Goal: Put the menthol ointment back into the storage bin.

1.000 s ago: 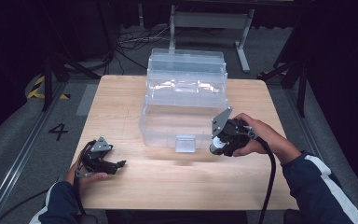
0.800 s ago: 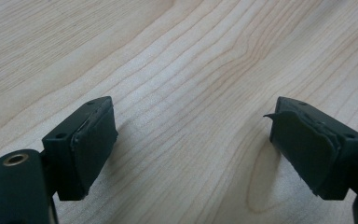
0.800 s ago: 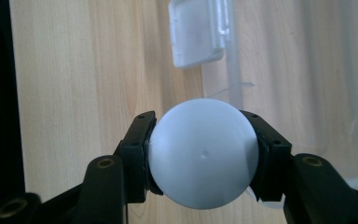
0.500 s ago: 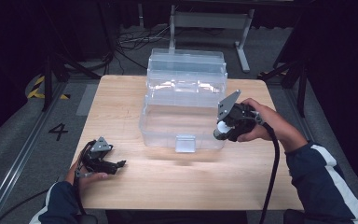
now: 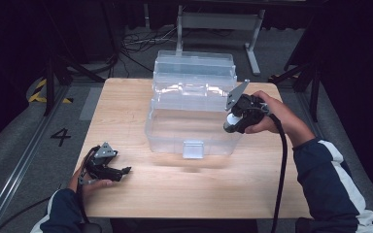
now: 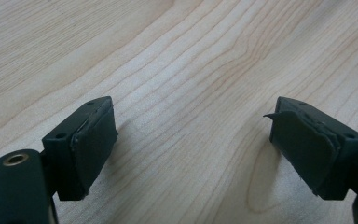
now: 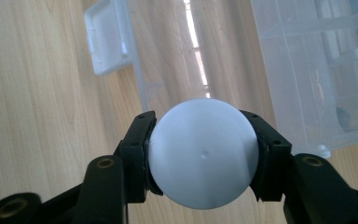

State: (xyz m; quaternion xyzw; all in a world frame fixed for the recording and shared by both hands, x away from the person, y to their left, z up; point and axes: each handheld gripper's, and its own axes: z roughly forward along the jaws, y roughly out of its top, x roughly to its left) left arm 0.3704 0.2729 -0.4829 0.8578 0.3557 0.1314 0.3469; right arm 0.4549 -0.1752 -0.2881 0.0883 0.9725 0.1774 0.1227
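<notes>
- Clamping the white ball (image 7: 201, 153), the right gripper (image 5: 234, 120) should be carried over the clear box (image 5: 172, 127) rim before release.
- The left gripper (image 6: 193, 149) is rested wide apart on the table (image 5: 126, 104).

1. The ball (image 7: 201, 154) looks like smooth, matt white plastic.
2. The box (image 5: 194, 114) is clear, glossy plastic.
3. The tabletop (image 6: 177, 60) is pale, grained wood.
4. The left gripper (image 6: 193, 144) has matt, rubbery dark pads.

A smooth white ball (image 7: 202, 153), held above the right front rim of the open clear plastic box (image 5: 175, 127).
</notes>
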